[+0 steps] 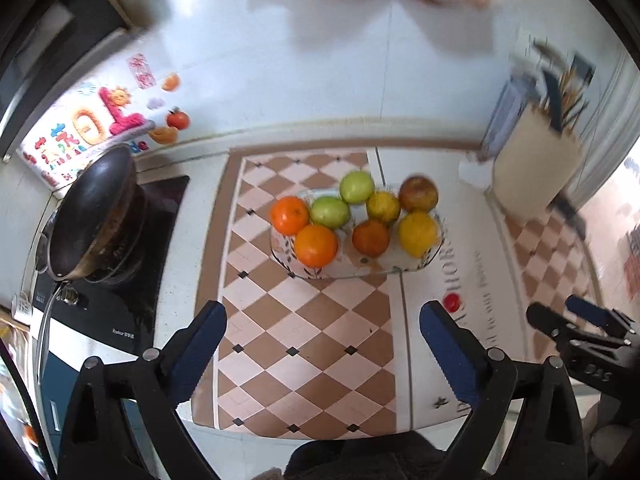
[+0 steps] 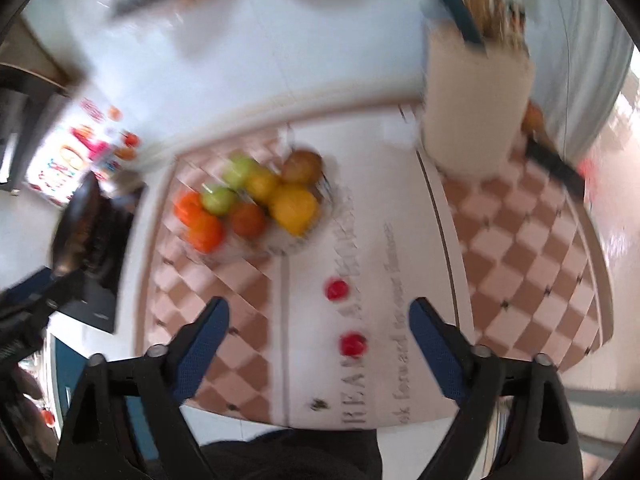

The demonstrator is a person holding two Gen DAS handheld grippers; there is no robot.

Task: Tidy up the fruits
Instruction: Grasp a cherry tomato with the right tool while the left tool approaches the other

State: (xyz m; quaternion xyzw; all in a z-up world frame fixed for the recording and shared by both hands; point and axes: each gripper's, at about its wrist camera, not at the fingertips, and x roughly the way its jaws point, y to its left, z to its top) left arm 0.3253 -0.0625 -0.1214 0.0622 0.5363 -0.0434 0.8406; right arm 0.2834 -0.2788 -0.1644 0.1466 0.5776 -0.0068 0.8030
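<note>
A clear glass tray (image 1: 400, 268) on the checkered mat holds several fruits: oranges (image 1: 316, 245), green apples (image 1: 330, 212), yellow fruits (image 1: 418, 234) and a brownish fruit (image 1: 418, 194). My left gripper (image 1: 322, 322) is open and empty, held above the mat in front of the tray. The tray (image 2: 296, 242) and fruits (image 2: 294, 208) also show, blurred, in the right wrist view. My right gripper (image 2: 318, 316) is open and empty, to the right of the tray; it also shows in the left wrist view (image 1: 560, 314).
A black wok (image 1: 92, 216) sits on an induction cooker (image 1: 120, 304) at the left. A beige utensil holder (image 1: 536, 172) with a knife stands at the back right, also in the right wrist view (image 2: 476, 108). A tiled wall with stickers is behind.
</note>
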